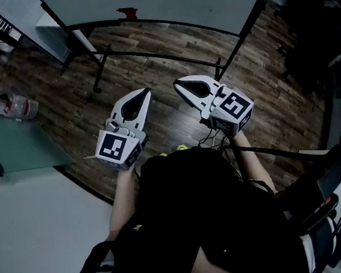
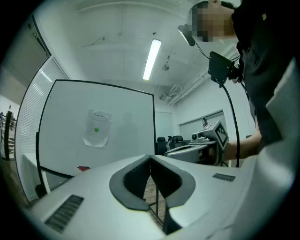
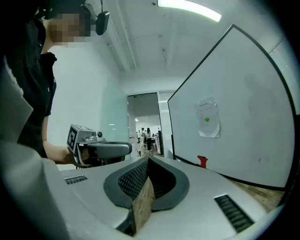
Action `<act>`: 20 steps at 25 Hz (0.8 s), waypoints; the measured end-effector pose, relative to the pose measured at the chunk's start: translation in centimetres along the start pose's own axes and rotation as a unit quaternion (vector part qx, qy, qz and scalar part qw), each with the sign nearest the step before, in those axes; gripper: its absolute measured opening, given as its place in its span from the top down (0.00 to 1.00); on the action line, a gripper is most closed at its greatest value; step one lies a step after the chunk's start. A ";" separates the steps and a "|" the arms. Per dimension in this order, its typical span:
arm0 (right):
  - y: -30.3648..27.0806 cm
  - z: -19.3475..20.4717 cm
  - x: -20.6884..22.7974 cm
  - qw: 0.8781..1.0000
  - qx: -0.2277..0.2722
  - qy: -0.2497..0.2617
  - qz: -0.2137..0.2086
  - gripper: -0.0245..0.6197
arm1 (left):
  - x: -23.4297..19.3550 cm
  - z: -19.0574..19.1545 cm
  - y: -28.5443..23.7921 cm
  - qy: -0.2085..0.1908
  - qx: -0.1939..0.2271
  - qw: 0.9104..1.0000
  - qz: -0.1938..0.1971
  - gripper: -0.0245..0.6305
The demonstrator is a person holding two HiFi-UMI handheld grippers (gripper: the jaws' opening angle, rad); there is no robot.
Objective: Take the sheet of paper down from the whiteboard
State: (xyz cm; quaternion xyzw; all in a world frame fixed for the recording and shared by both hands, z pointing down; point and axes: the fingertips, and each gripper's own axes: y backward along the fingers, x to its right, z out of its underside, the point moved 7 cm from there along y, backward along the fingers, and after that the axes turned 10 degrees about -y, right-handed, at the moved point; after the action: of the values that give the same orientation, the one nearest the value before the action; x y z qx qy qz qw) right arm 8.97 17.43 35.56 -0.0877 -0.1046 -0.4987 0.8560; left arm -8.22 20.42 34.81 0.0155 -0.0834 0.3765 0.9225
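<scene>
A white sheet of paper [image 2: 97, 128] with a green dot hangs on the whiteboard [image 2: 65, 140]; the same sheet of paper [image 3: 208, 118] shows on the whiteboard [image 3: 253, 117] in the right gripper view. Both grippers are held level, well short of the board, with nothing between their jaws. My left gripper [image 1: 146, 92] is shut, its tips meeting [image 2: 150, 157]. My right gripper [image 1: 177, 82] is shut too, its tips together [image 3: 148, 158]. In the head view only the board's lower edge [image 1: 162, 0] and stand show; the paper is out of frame there.
A small red object [image 1: 126, 12] sits at the board's bottom rail. The black stand legs [image 1: 101, 67] spread over the wooden floor. A glass table [image 1: 8, 150] with a plastic bottle [image 1: 21, 107] is at left. Dark chairs [image 1: 316, 20] stand at right.
</scene>
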 end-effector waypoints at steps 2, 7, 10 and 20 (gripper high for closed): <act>0.2 -0.1 0.0 1.000 0.011 -0.006 -0.001 0.97 | 0.0 0.1 0.0 0.000 0.001 1.000 -0.002 0.94; 0.3 -0.4 -0.1 0.999 0.025 -0.021 -0.010 0.96 | 0.1 0.1 0.1 0.004 0.001 1.000 -0.007 0.94; 0.2 -0.5 -0.3 1.000 0.023 -0.015 -0.013 0.96 | 0.0 0.0 0.2 0.005 0.003 1.000 -0.009 0.94; 0.8 0.1 1.0 0.999 0.008 -0.023 -0.025 0.96 | 0.9 0.5 -1.5 0.009 -0.003 1.000 -0.020 0.94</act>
State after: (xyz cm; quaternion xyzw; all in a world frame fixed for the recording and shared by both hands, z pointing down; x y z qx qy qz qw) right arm 10.15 16.98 35.94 -0.0902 -0.1305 -0.5170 0.8412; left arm -6.62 19.87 35.52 0.0112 -0.0757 0.3580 0.9306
